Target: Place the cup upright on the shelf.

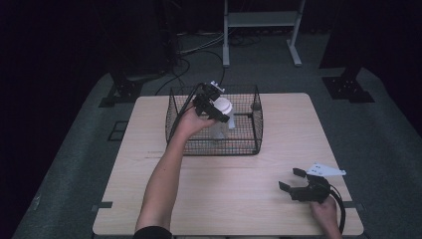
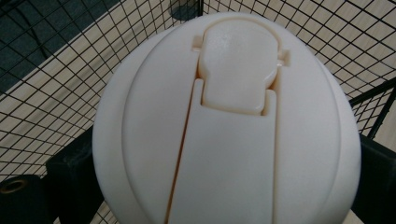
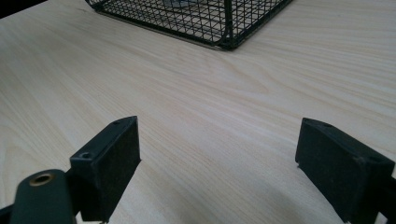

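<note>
Gripping bottle [image 1: 221,119] by white lid [image 2: 229,126] inside basket [image 1: 256,130]: left gripper [image 1: 215,110] pinches lid sides. Smooth, rigid plastic, likely slippery; keep your squeeze firm. Right gripper [image 1: 292,179] spread wide, idle near right.

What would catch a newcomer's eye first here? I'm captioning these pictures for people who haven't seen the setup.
First, the white bottle lid, large between the left gripper's jaws in the left gripper view, held over the black wire basket at the far middle of the wooden table. Next, the right gripper, jaws wide apart with nothing between them, low at the table's near right corner.
</note>
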